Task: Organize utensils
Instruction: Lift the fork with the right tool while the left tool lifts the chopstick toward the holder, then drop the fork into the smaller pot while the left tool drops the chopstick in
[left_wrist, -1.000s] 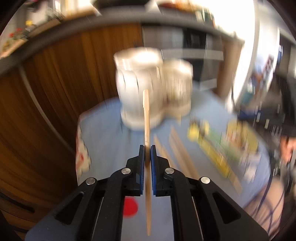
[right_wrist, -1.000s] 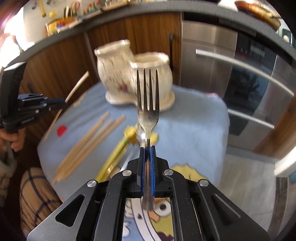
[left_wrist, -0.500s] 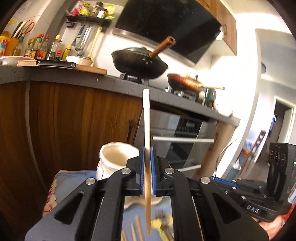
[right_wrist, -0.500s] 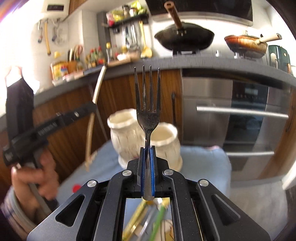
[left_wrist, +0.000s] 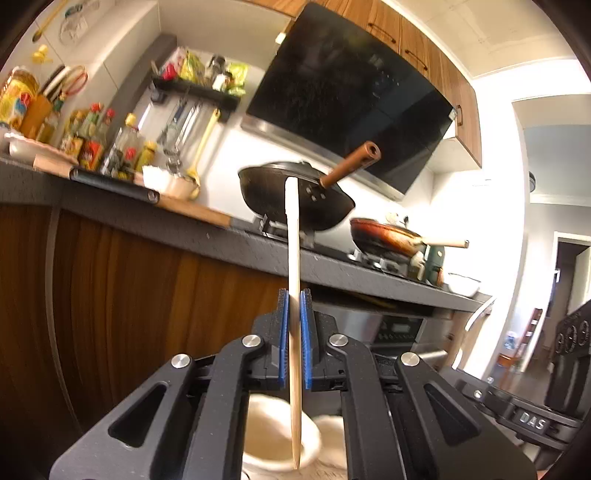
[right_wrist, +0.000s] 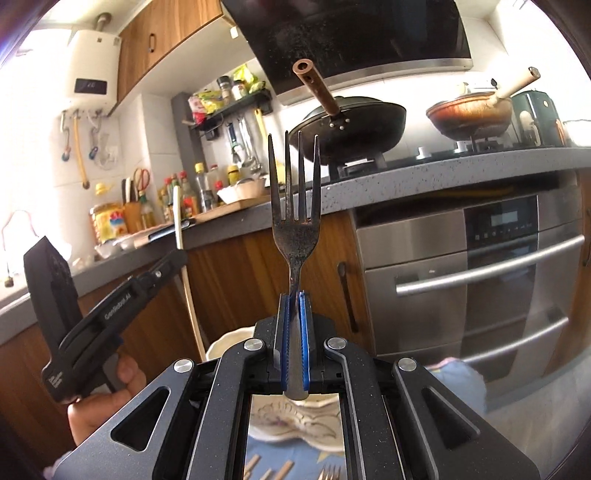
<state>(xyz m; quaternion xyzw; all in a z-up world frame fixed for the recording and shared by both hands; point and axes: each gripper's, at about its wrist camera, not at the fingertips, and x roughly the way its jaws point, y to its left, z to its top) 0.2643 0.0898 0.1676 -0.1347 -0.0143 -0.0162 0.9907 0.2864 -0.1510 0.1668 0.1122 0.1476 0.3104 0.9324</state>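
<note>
Both wrist views tilt upward (sharing black wok (left_wrist: 295, 199)).

Chopstick (left_wrist: 294, 295) clamped upright between left gripper (left_wrist: 294, 306) pads, above holder (left_wrist: 273, 443). Fork (right_wrist: 295, 221) clamped upright in right gripper (right_wrist: 294, 306), tines up, before wok (right_wrist: 351, 122).

A kitchen is shown, where a grey speckled counter (right_wrist: 424, 173) is set over dark wood cabinets (left_wrist: 122, 295) and a steel oven (right_wrist: 480, 273), a black range hood (left_wrist: 347, 99) is hung above, and strong daylight is admitted at far right.
</note>
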